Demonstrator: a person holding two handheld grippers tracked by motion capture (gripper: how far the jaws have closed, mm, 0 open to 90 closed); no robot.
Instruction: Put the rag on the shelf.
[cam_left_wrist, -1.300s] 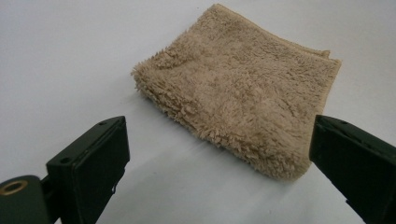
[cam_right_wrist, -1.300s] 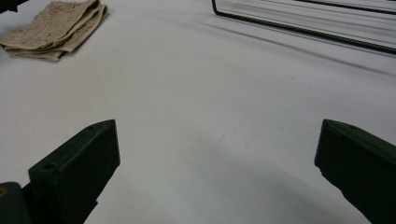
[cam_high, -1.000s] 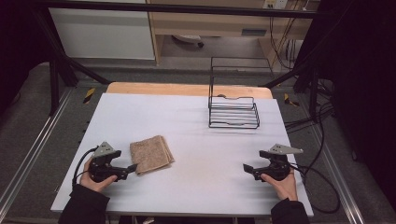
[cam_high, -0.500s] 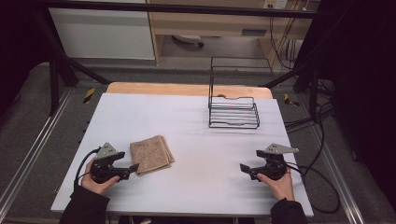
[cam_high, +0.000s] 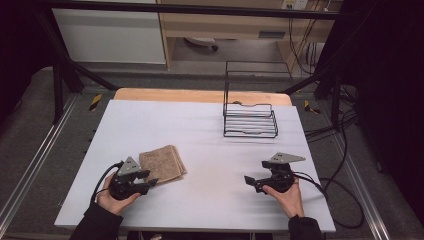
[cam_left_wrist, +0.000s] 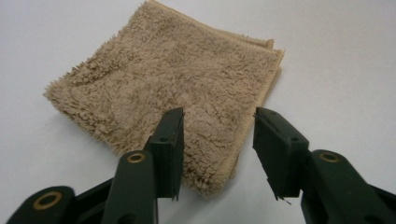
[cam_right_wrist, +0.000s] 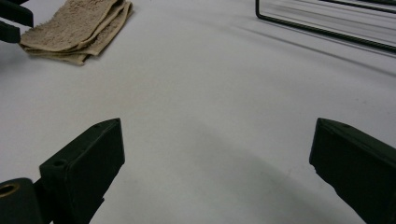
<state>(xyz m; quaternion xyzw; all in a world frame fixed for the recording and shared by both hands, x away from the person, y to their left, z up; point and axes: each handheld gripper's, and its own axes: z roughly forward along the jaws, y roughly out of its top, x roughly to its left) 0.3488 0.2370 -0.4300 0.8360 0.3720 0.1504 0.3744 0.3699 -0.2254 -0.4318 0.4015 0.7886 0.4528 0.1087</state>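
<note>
from above i see the folded towel (cam_high: 162, 164) on the desk (cam_high: 200, 130) front-left, long axis running toward the far left, my left gripper (cam_high: 131, 181) at its near edge. left gripper view: fingers (cam_left_wrist: 169, 149) spread over its corner. right gripper view: fingers (cam_right_wrist: 84, 168) spread wide, empty.

I see a white table (cam_high: 200, 125) with a wooden far edge, on grey floor (cam_high: 30, 150). Beyond stand a white cabinet (cam_high: 110, 35) and dark frame bars (cam_high: 200, 9).
</note>
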